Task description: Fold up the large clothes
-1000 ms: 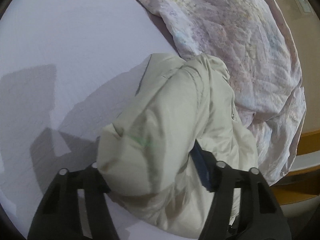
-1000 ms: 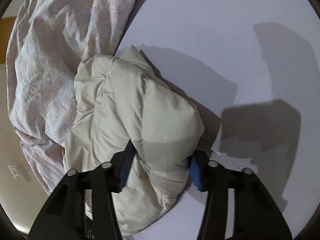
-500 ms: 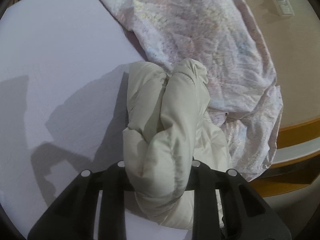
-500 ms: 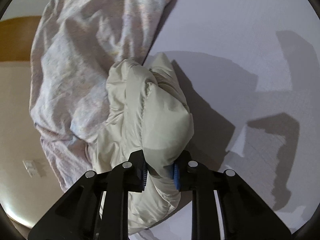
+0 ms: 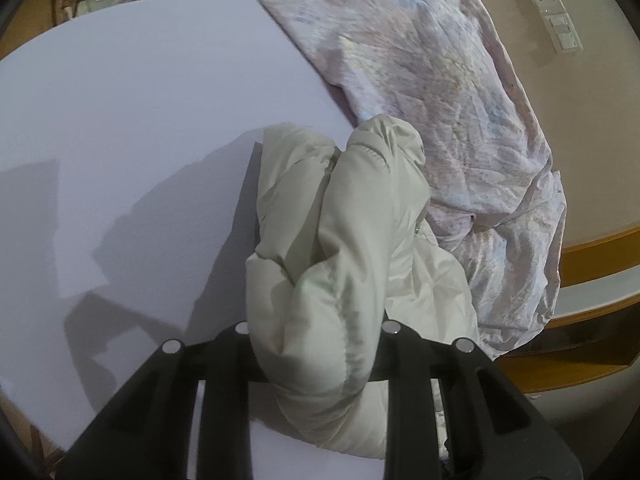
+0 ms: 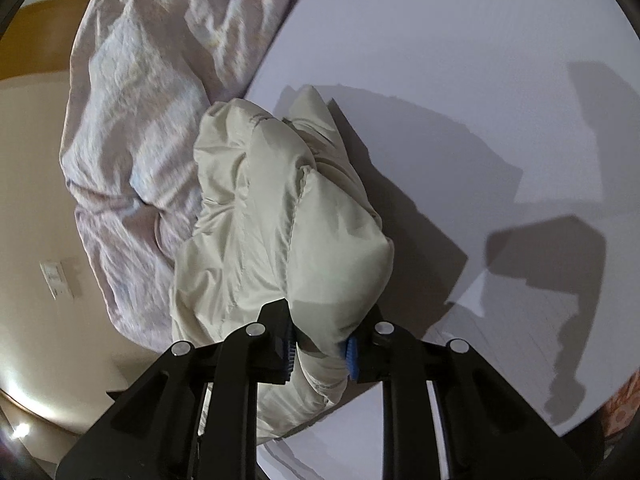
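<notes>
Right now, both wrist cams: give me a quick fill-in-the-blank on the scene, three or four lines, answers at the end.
1. Both the left gripper and the right gripper are shut on the cream puffy ____.
2. The pads on the right gripper's fingers are ____ in colour.
3. The crumpled floral sheet lies ____ the garment, at the edge of the white surface.
4. A wall socket plate shows in the upper ____ corner of the left wrist view.

Answers: jacket; blue; beside; right
</notes>
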`<state>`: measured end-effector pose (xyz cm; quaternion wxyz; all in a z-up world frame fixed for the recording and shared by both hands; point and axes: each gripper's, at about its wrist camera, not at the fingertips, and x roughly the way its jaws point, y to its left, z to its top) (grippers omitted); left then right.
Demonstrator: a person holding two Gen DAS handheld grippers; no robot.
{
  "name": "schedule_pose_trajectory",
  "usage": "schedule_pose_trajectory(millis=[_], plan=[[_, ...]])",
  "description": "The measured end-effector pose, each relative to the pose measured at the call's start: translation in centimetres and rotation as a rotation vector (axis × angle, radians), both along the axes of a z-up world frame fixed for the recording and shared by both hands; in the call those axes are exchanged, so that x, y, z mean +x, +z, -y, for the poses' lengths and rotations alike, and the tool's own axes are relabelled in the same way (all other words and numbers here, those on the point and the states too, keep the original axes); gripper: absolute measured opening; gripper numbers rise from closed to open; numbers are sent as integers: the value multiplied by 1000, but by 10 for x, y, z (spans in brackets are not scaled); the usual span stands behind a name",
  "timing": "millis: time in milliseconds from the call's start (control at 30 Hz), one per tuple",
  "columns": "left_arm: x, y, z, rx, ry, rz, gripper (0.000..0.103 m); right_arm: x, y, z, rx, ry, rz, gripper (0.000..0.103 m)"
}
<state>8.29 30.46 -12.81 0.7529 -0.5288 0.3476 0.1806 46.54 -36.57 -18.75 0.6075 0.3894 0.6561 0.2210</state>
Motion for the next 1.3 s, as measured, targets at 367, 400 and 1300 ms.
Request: schedule_pose_trajectory(millis=[367,400,1300], plan=[[-33,-16,2,19,64,-108,62,-16,29,9,-330,141,205,60],[-34,-16,3,26,63,-115,67,-16,34,13,-366,135,239,65],[-14,-33,3,24,42,-114,82,-105,60,-229,-397,757,783,28]])
